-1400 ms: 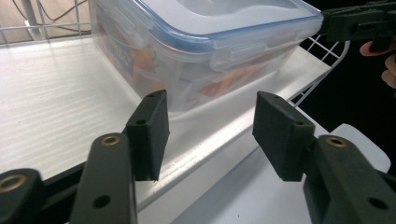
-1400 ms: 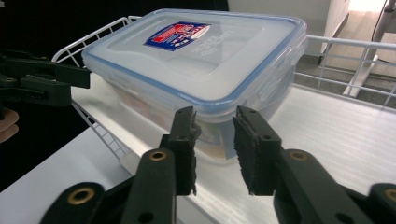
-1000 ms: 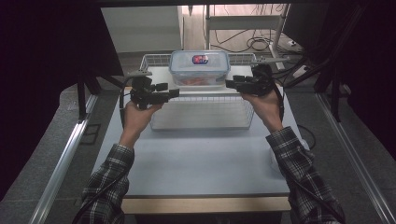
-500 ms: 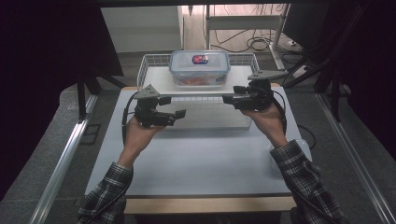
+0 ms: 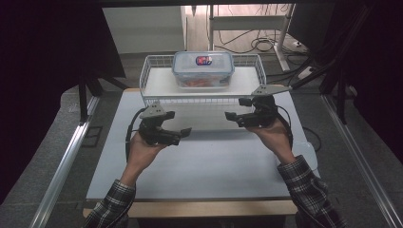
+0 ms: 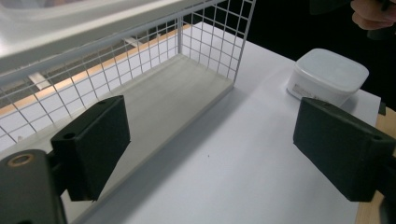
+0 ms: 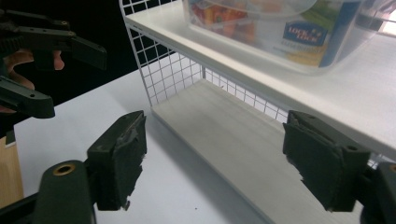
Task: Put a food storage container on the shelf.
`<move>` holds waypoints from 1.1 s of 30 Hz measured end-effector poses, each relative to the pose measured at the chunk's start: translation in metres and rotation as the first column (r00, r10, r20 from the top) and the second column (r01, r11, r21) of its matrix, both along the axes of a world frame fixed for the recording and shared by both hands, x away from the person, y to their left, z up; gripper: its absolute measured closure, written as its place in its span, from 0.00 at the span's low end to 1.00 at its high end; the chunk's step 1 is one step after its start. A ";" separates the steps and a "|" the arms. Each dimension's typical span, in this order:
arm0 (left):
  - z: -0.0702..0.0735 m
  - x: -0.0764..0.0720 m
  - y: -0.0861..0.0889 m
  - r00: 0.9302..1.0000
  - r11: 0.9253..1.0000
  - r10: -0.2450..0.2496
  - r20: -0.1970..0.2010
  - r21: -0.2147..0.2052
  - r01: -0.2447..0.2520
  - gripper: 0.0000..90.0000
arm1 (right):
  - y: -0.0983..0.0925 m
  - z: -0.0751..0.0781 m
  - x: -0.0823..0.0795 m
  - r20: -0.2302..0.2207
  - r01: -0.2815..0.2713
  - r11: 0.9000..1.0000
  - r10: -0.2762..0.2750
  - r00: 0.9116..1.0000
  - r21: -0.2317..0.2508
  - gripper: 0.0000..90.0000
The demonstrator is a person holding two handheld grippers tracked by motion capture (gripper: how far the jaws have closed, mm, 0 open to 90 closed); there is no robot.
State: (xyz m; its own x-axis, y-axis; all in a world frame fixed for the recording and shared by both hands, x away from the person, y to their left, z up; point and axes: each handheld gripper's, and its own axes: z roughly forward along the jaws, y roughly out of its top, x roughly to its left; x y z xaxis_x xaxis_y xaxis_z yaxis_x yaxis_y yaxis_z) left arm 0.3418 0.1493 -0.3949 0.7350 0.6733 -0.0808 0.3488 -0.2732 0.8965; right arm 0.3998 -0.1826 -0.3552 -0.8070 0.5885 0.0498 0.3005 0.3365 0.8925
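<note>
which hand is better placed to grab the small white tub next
Right, probably: the small white tub lies at the table right edge, behind the right gripper and far from the left gripper. Both have just been opening their jaws, nothing between them.

A wire rack [image 5: 152, 80] is standing at the far edge of the surface [image 5: 199, 166], with a lidded container [image 5: 203, 69] sitting on its upper shelf. A small tub [image 6: 327, 74] is lying near the surface's right edge.
</note>
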 end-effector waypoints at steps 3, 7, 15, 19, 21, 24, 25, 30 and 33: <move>-0.005 -0.005 -0.001 1.000 1.000 -0.003 -0.001 0.003 0.003 0.10 | 0.000 -0.003 -0.004 0.007 -0.003 1.000 0.003 1.000 -0.008 0.21; -0.013 -0.011 -0.003 1.000 1.000 -0.004 -0.003 0.016 0.004 0.08 | -0.001 -0.008 -0.011 0.015 -0.004 1.000 0.004 1.000 -0.011 0.17; -0.031 -0.023 -0.003 1.000 0.997 0.005 -0.010 0.075 -0.005 0.05 | -0.007 -0.025 -0.024 0.023 -0.021 0.999 0.021 1.000 -0.036 0.10; -0.036 -0.030 0.003 1.000 0.997 0.013 -0.011 0.071 -0.012 0.05 | -0.011 -0.030 -0.031 0.024 -0.028 0.998 0.029 0.999 -0.059 0.06; -0.037 -0.032 0.005 1.000 0.998 0.014 -0.013 0.067 -0.013 0.04 | -0.013 -0.033 -0.034 0.019 -0.031 0.998 0.032 0.999 -0.049 0.05; -0.042 -0.037 0.007 1.000 0.998 0.012 -0.028 0.054 -0.011 0.04 | -0.015 -0.038 -0.039 0.005 -0.040 0.998 0.041 0.999 -0.039 0.04; -0.045 -0.040 0.008 1.000 0.998 0.008 -0.029 0.060 -0.006 0.03 | -0.015 -0.040 -0.040 0.003 -0.039 0.999 0.039 0.999 -0.036 0.03; -0.053 -0.047 0.010 0.999 0.999 0.001 -0.042 0.043 0.001 0.02 | -0.017 -0.046 -0.047 -0.020 -0.044 0.999 0.043 0.999 -0.022 0.02; -0.062 -0.053 0.011 0.998 0.999 -0.007 -0.058 0.035 0.009 0.00 | -0.020 -0.053 -0.054 -0.034 -0.039 0.999 0.038 0.999 -0.033 0.02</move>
State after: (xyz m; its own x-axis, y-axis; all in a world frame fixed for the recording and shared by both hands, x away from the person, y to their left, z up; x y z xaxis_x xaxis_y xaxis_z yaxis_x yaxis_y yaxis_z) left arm 0.2888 0.1601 -0.4569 0.7354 0.6702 -0.1000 0.3976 -0.3072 0.8646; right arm 0.3462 -0.2029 -0.4085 -0.8273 0.5587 0.0575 0.3160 0.3784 0.8700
